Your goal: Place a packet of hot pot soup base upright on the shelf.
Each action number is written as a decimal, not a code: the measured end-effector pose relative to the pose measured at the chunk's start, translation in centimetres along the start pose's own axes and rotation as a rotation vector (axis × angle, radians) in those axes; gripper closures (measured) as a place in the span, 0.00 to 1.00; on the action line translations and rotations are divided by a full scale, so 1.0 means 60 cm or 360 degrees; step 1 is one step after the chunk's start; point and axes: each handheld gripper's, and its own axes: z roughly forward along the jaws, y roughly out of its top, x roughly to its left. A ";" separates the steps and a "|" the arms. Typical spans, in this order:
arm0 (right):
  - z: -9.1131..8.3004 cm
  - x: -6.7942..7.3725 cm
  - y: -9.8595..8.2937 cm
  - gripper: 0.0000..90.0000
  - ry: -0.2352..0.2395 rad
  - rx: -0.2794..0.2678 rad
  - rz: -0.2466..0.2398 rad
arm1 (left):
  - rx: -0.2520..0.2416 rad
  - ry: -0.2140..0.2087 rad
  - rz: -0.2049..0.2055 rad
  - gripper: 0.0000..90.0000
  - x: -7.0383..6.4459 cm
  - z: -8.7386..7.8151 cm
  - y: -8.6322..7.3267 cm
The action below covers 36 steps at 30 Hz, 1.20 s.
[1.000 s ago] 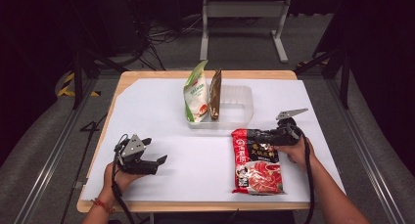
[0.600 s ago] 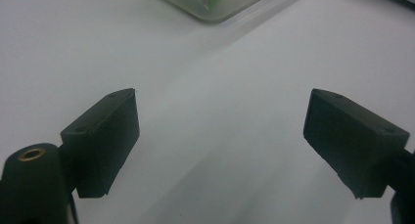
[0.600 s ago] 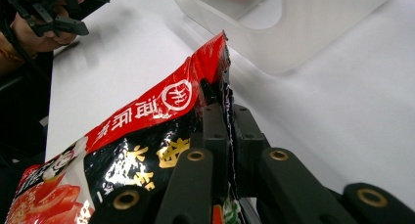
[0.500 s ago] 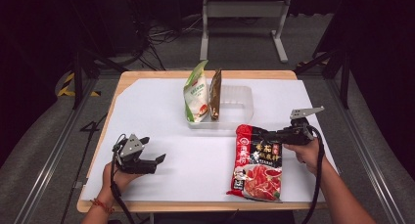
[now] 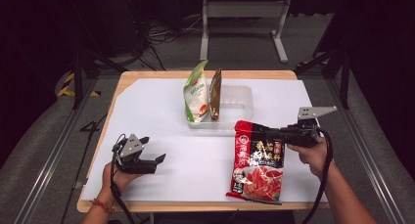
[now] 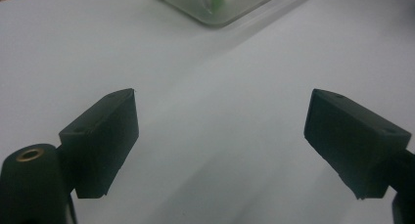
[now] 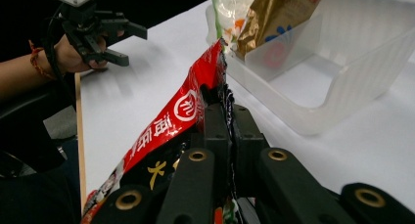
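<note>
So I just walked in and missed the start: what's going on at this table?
A person holds a gripper in each hand. The right gripper is shut on the edge of a red snack bag beside a clear plastic bin. A green-and-white pouch and a brown packet stand upright in the bin. The left gripper rests open over the white table cover, holding nothing.

2 pouches upright in bin's left end; flat packet just in front.

The red packet carries white Chinese characters, too blurred to read; the gold pouch perhaps reads "gellow".
</note>
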 end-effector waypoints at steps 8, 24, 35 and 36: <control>-0.018 0.023 0.017 0.97 -0.0016 -0.0070 -0.0057 | -0.0009 0.0006 0.0007 0.15 0.000 -0.002 0.001; -0.039 0.043 0.032 0.98 -0.0079 -0.0190 -0.0105 | -0.0022 0.0014 -0.0008 0.15 0.003 -0.005 0.001; -0.037 0.066 0.049 0.98 -0.0165 -0.0253 -0.0169 | -0.0042 0.0015 -0.0028 0.15 0.004 -0.006 0.001; -0.036 0.067 0.051 0.98 -0.0170 -0.0259 -0.0172 | -0.0042 0.0016 -0.0029 0.15 0.004 -0.006 0.001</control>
